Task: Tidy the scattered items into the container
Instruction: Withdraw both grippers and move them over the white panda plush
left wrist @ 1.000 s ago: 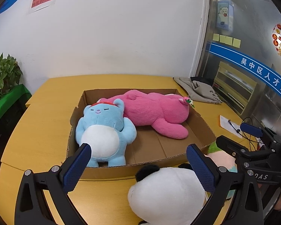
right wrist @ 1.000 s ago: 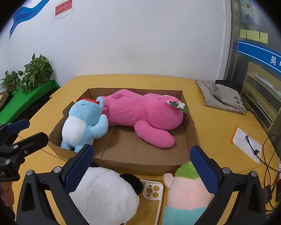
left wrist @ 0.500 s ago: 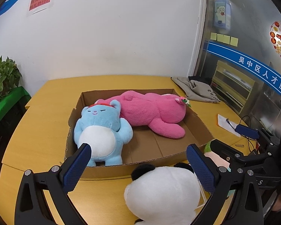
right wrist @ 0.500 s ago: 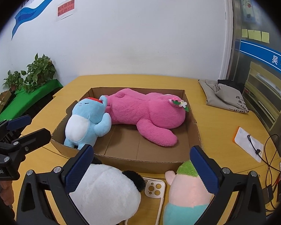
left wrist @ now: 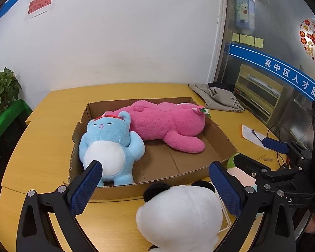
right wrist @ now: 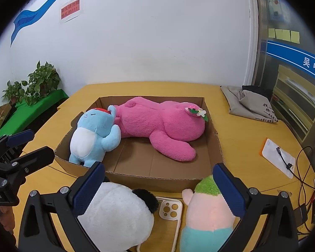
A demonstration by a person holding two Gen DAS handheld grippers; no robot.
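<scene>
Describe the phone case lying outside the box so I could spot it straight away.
Start at the cardboard box on the yellow table, then drop to its near wall. There the phone case lies flat between the white panda plush and the green-tufted pink plush. It is cream, hard, with round camera cut-outs.

A plain white painted wall [left wrist: 124, 42] is seen behind a yellow wooden table [right wrist: 241, 130]. A red notice with Chinese characters [left wrist: 40, 3] is fixed high on the wall, beside a curved blue painted stripe [right wrist: 37, 10]. A leafy green potted plant [right wrist: 43, 82] is set on a green-covered bench [right wrist: 29, 113] at the left. At the right, a glass partition [left wrist: 268, 67] is crossed by a blue band with white Chinese characters [left wrist: 283, 69], and yellow sticky notes [left wrist: 247, 40] are stuck above it. The room is evenly lit.
</scene>
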